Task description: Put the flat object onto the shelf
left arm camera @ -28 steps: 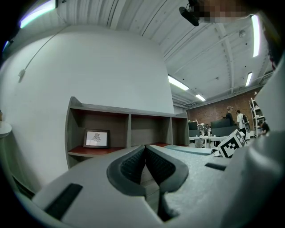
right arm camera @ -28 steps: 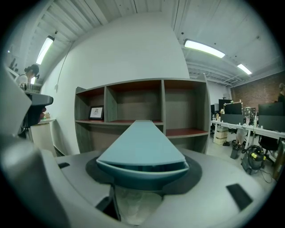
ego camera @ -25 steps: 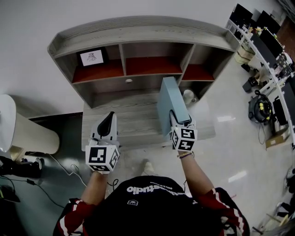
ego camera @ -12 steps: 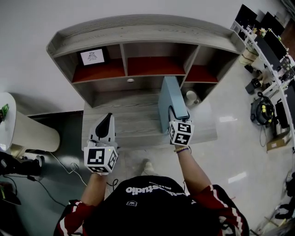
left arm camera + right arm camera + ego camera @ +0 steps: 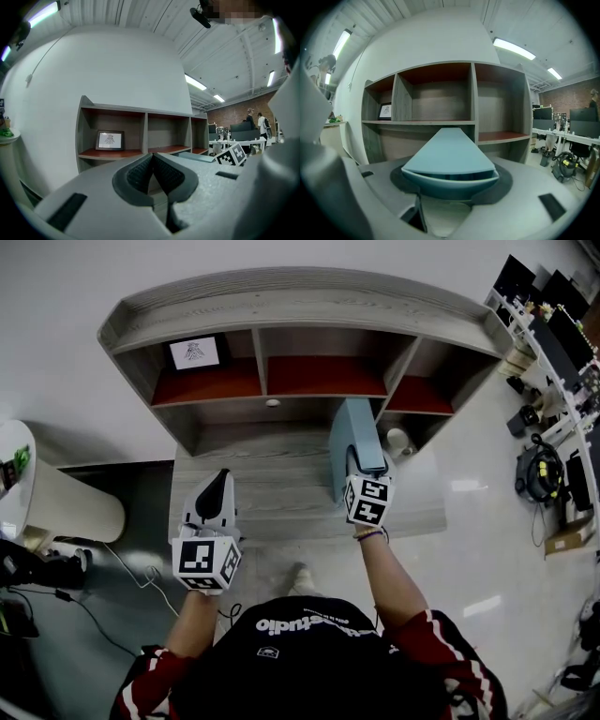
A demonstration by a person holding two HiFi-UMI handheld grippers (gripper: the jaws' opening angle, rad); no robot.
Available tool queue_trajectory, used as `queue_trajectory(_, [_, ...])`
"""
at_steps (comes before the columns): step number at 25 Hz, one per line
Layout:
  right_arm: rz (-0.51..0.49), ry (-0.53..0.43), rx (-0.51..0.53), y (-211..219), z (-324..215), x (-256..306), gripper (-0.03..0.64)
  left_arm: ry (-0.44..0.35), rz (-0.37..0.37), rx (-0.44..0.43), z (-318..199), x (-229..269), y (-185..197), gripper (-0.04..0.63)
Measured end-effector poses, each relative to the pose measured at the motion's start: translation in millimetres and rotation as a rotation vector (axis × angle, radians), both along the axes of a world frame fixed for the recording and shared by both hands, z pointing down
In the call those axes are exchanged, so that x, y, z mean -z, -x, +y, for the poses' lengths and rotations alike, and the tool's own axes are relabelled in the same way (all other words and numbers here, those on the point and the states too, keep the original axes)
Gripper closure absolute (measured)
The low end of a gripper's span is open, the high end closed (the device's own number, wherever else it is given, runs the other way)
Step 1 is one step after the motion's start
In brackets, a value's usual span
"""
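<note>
The flat object is a light-blue box (image 5: 354,442) (image 5: 449,154), held on edge above the wooden desk (image 5: 272,484). My right gripper (image 5: 361,465) (image 5: 450,185) is shut on its near end, and its far end points toward the divider between the shelf's middle and right compartments. The grey shelf (image 5: 281,315) (image 5: 440,93) has three red-floored compartments. My left gripper (image 5: 216,493) (image 5: 152,173) hovers over the desk's left part, its pads pressed together with nothing between them.
A framed picture (image 5: 195,353) (image 5: 109,140) stands in the left compartment. A white cup (image 5: 398,440) sits on the desk's right side under the shelf. A round white table (image 5: 37,502) is at the left. Desks with monitors (image 5: 553,324) are at the far right.
My right gripper has carried the blue box forward, closer to the shelf. The left gripper has stayed where it was.
</note>
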State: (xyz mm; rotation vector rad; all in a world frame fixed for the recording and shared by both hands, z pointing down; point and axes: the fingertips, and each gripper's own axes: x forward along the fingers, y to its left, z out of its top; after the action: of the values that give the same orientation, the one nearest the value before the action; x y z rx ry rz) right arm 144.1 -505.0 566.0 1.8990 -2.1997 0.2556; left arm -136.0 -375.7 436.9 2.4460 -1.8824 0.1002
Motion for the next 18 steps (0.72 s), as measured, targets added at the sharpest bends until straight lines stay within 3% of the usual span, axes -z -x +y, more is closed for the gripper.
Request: queue_trajectory(18, [0.015,-0.019,-0.037,13,-53,-2,0.341,0.018,0.006,0.032,-29,-10,12,0.589])
